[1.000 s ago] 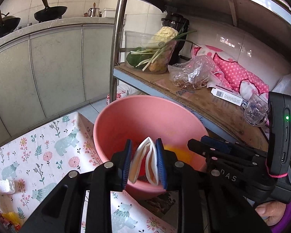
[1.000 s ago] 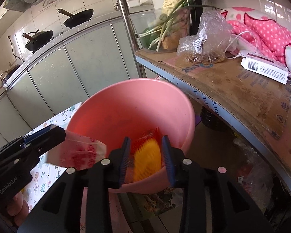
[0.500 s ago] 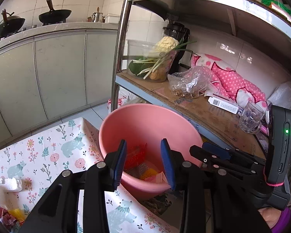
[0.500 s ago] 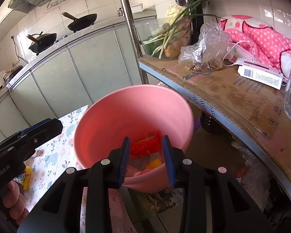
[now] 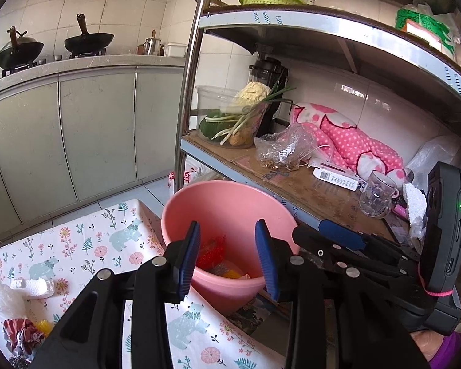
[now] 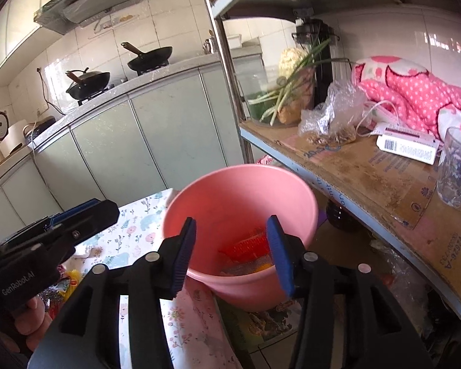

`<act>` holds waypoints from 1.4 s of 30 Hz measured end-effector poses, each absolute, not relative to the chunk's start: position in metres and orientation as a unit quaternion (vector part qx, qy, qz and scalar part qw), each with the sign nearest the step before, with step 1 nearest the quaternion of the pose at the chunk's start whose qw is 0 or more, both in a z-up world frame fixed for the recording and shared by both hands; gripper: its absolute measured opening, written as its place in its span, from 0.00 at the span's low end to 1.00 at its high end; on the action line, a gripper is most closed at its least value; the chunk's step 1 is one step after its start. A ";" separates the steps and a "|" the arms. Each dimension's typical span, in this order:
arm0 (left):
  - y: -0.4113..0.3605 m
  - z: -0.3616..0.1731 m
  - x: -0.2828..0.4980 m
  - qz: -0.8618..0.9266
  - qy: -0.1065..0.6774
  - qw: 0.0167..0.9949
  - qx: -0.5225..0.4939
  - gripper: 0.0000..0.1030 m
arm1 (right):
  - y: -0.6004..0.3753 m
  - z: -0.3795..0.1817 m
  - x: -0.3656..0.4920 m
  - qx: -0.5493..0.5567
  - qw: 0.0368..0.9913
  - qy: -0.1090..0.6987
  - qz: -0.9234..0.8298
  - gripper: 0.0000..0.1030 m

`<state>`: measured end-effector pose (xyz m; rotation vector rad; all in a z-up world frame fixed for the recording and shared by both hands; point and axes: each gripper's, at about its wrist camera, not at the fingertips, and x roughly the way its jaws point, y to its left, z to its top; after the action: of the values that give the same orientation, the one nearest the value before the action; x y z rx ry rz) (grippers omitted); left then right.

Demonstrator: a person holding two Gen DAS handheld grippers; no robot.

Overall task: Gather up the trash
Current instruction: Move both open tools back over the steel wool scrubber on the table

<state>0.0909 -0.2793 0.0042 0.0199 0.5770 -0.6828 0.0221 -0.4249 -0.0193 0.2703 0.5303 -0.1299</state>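
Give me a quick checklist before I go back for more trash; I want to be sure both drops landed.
1. Left gripper empty: ok, nothing between its pads.
2. Right gripper empty: ok, jaws opening, nothing between them.
3. Wrappers inside the pink bucket: ok, red and yellow pieces lie at its bottom.
4. Bucket upright beside the floral table: ok.
5. Trash left on the table: not ok, white foam and a crumpled red wrapper remain.
6. Anything spilled behind the bucket: cannot tell.

The pink bin [image 5: 227, 203] stands open above, though the shelf edge [image 5: 295, 212] apparently crowds its right rim.
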 end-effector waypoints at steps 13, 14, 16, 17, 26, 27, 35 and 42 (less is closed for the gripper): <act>-0.245 0.026 0.049 -0.339 0.252 0.906 0.009 0.43 | -0.387 0.004 -0.008 0.101 0.964 0.239 -0.051 0.47; -0.242 0.028 0.047 -0.339 0.251 0.907 0.009 0.43 | -0.385 0.005 -0.010 0.100 0.965 0.238 -0.050 0.48; -0.235 0.030 0.041 -0.338 0.248 0.908 0.009 0.44 | -0.379 0.007 -0.014 0.097 0.966 0.235 -0.047 0.48; -0.232 0.030 0.038 -0.337 0.246 0.909 0.009 0.44 | -0.376 0.008 -0.016 0.095 0.966 0.235 -0.045 0.48; -0.191 0.029 0.019 -0.311 0.245 0.918 0.014 0.44 | -0.351 0.008 -0.022 0.089 0.967 0.239 -0.019 0.48; -0.184 0.029 0.017 -0.306 0.246 0.920 0.013 0.44 | -0.348 0.007 -0.022 0.087 0.967 0.240 -0.016 0.48; -0.132 0.017 0.003 -0.252 0.250 0.935 0.019 0.44 | -0.323 0.001 -0.021 0.082 0.965 0.248 0.012 0.48; -0.086 -0.007 -0.014 -0.187 0.249 0.950 0.031 0.44 | -0.307 -0.007 -0.017 0.078 0.963 0.257 0.032 0.48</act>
<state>-0.0143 -0.0855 -0.0073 0.0635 0.5055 -0.3796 -0.0172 -0.3070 -0.0070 0.1580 0.5198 0.0647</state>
